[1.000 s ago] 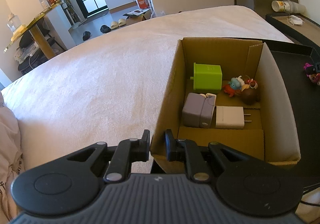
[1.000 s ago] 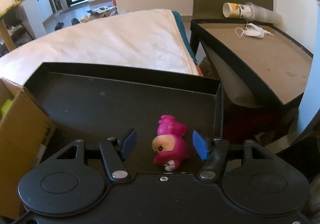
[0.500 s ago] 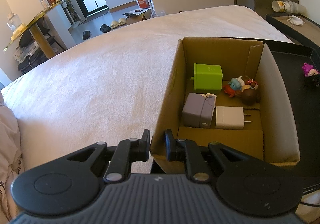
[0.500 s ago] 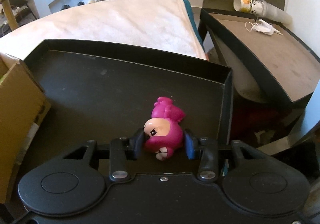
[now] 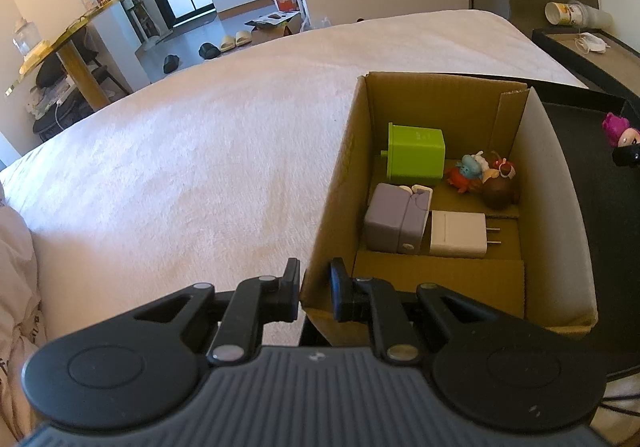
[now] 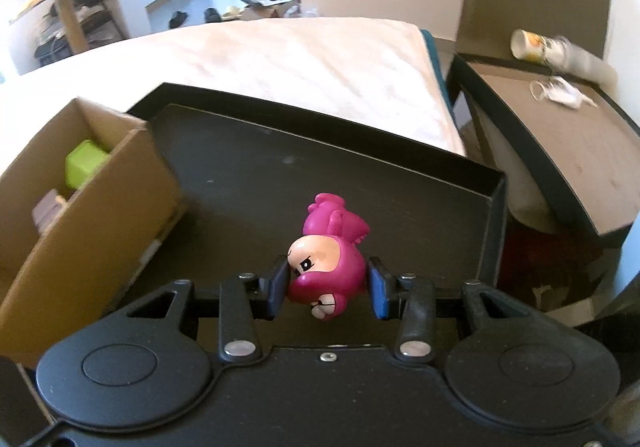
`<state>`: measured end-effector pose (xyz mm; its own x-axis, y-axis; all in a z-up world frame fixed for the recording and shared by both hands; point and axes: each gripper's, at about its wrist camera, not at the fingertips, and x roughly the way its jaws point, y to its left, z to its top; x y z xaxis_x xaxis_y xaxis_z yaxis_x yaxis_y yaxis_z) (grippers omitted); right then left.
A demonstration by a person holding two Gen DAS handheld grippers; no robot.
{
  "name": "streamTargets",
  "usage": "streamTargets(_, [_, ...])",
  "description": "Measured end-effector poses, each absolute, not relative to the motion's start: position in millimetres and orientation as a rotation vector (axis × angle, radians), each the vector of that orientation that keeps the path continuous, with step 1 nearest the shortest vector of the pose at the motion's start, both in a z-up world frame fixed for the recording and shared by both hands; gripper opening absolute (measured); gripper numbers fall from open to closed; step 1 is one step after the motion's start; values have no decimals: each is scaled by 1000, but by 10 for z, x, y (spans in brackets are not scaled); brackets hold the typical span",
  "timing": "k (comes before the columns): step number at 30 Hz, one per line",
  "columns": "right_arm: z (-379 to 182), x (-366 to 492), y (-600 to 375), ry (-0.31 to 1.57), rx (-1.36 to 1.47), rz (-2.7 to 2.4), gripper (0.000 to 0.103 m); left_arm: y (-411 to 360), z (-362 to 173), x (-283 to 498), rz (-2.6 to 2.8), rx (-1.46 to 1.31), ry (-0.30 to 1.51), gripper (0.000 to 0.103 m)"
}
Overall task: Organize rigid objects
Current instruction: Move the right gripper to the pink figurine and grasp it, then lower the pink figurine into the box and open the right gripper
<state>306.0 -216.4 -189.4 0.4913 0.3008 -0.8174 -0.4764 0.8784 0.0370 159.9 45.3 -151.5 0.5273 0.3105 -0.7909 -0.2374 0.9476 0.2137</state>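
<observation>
The right gripper [image 6: 327, 289] has its blue-padded fingers closed on a glossy, rounded pink toy figure [image 6: 326, 269], held above the matte black tray [image 6: 492, 203]. The left gripper [image 5: 315, 289] is pinched on the near corner wall of the corrugated cardboard box [image 5: 560, 247]. Inside the box lie a boxy green block [image 5: 416, 153], a grey cube [image 5: 394, 223], a smooth white charger [image 5: 458, 234] and small figurines [image 5: 482, 177].

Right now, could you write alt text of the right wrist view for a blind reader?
The right gripper jaws clamp a pink toy figure above a black tray. To the left stands an open cardboard box holding a green block.
</observation>
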Motion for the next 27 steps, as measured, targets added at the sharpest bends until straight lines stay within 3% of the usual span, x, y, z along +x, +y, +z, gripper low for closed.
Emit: streamTargets(27, [-1066,2506,-1177,833,-315,722,41,547,-1472,1521,293,20,930,12])
